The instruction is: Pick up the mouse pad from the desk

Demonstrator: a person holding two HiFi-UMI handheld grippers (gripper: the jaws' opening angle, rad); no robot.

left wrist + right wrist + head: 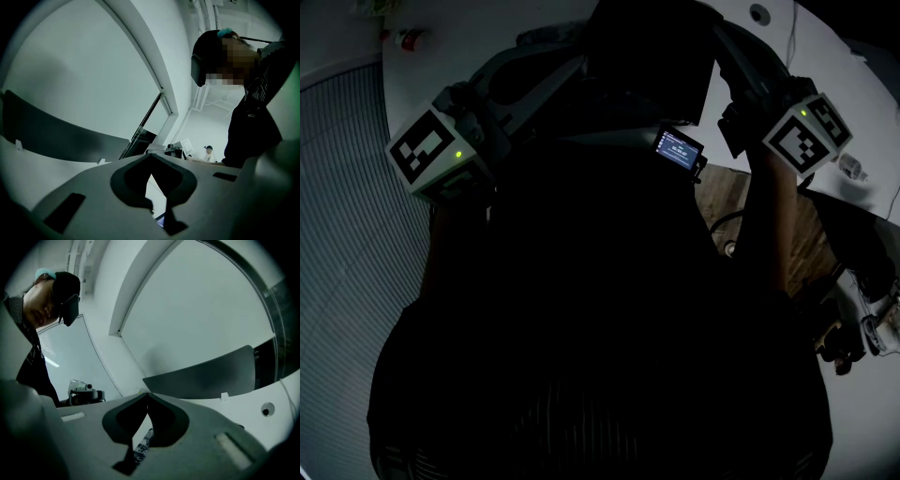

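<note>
1. two hand-held grey two-jaw grippers: the left gripper [151, 156] and the right gripper [147, 394]. each carries one white cube with black square markers, [433, 150] and [806, 127].
2. both are clenched. in each gripper view the jaw tips meet at a point and nothing sits between them.
3. one dark, flat, straight-edged slab [649, 66] lies at the top of the head view, on the desk between the two grippers. it may be the mouse pad. it is too dark to tell which way its long axis runs, or whether either gripper touches it.
4. one small lit screen [679, 150] sits just below that slab.
5. the surface is one white rounded desk [825, 56] with one round cable hole [759, 13]. one dark grey partition panel [206, 373] stands on it.
6. the room has ribbed grey flooring [347, 234] on the left, a patch of brown wood [722, 197] on the right, and white walls and ceiling.
7. one distant person in a cap [208, 152] sits far back.
</note>
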